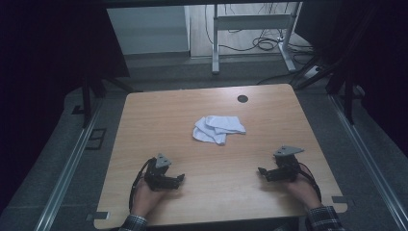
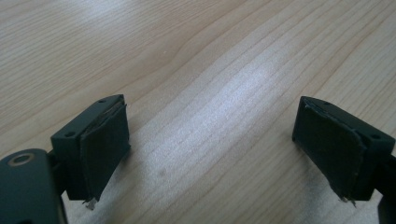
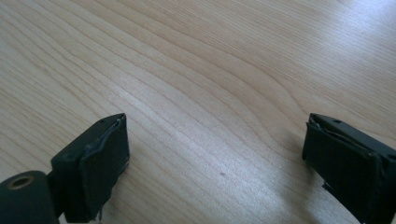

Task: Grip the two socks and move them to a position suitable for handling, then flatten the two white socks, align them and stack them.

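Note:
A crumpled white cloth (image 1: 217,129) lies in the middle of the wooden table (image 1: 159,115). My left gripper (image 1: 180,178) rests low at the near left, held by a hand, well short of the cloth. My right gripper (image 1: 261,171) rests at the near right, also apart from the cloth. In the left gripper view the left gripper (image 2: 212,149) stands open, with bare wood between its black pads (image 2: 103,149). In the right gripper view the right gripper (image 3: 217,158) is open too, its pads (image 3: 105,163) wide apart over bare wood.
A round dark hole (image 1: 242,98) sits near the table's far edge. Metal rails (image 1: 72,163) run along both sides of the table. Beyond the far edge stand a desk frame (image 1: 250,29) and loose cables (image 1: 267,43) on the floor.

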A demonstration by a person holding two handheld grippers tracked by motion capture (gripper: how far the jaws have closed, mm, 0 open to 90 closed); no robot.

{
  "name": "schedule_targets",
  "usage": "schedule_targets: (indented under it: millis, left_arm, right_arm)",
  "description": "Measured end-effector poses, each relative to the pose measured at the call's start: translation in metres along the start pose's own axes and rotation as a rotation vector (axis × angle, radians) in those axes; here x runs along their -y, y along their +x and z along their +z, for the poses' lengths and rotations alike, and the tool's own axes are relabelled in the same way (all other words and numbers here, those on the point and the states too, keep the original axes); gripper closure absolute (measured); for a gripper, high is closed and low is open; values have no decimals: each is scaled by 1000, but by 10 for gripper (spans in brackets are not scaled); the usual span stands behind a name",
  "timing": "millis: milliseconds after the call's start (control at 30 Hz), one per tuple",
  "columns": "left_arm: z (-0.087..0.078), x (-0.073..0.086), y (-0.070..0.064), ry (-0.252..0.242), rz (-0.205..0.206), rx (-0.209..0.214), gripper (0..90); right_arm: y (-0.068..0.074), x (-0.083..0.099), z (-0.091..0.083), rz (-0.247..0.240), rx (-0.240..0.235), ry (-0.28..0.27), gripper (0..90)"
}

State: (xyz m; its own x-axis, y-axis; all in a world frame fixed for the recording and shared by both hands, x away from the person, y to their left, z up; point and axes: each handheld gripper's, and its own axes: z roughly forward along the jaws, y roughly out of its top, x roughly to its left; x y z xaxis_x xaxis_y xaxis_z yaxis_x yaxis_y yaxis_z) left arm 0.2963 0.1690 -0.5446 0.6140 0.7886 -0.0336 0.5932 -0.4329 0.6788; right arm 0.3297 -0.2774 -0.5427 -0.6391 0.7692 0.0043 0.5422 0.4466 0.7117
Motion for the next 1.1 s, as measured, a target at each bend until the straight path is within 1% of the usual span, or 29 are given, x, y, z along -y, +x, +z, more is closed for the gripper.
schedule_targets:
  millis: [467, 733, 833, 1000, 1100]
  left_arm:
    - [4, -4, -1, -4, -3, -3, 110]
    - [5, -5, -1, -3, -1, -1, 110]
    - [5, -5, -1, -2, 1, -1, 110]
    - [5, -5, -1, -2, 5, -1, 111]
    - [5, -5, -1, -2, 5, -1, 111]
  right_arm:
    - [1, -1, 1, -5, -7, 1, 59]
    - [3, -4, 1, -16, -15, 29, 60]
    - [6, -7, 1, -12, -12, 51, 82]
    - [9, -10, -1, -12, -24, 66, 134]
    - [9, -12, -2, -4, -33, 62, 157]
